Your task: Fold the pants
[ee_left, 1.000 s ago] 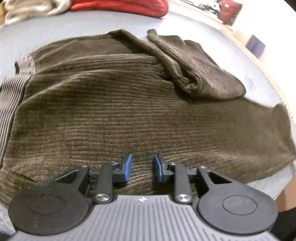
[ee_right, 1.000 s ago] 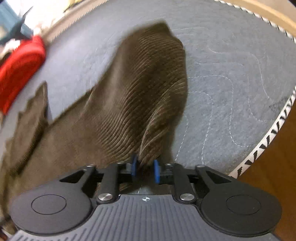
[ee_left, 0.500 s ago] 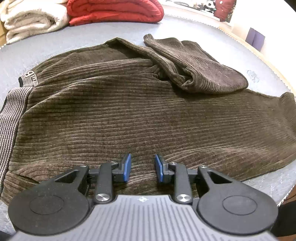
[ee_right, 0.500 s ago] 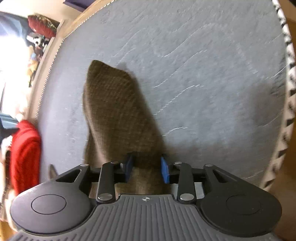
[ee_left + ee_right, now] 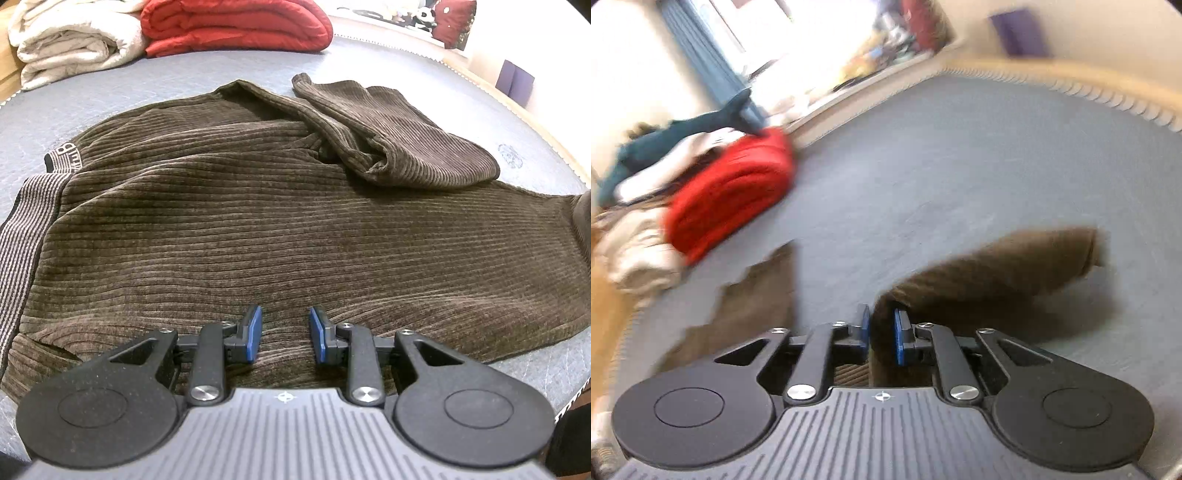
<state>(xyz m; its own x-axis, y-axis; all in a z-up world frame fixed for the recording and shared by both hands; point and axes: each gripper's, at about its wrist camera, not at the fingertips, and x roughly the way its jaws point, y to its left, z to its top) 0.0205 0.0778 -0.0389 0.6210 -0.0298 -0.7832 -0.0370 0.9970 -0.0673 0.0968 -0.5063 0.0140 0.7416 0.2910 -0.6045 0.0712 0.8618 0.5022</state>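
Observation:
Brown corduroy pants [image 5: 258,229] lie spread across a grey quilted surface [image 5: 184,81], with the striped waistband [image 5: 26,221] at the left and one leg folded back at the upper right [image 5: 399,140]. My left gripper [image 5: 283,334] is open and empty, hovering just above the near edge of the pants. My right gripper [image 5: 881,332] is shut on the end of a pant leg [image 5: 997,269], which hangs out to the right above the surface. Another part of the pants [image 5: 757,291] lies at the left of the blurred right wrist view.
A folded red blanket [image 5: 236,26] and a cream blanket [image 5: 70,40] lie at the far side; both also show in the right wrist view, red [image 5: 731,192]. The surface's patterned edge [image 5: 535,122] runs along the right. A purple box [image 5: 515,83] stands beyond it.
My right gripper has lifted and swung with the pant leg, so its view turned from the surface toward the room. My left gripper stays open and has tilted up slightly.

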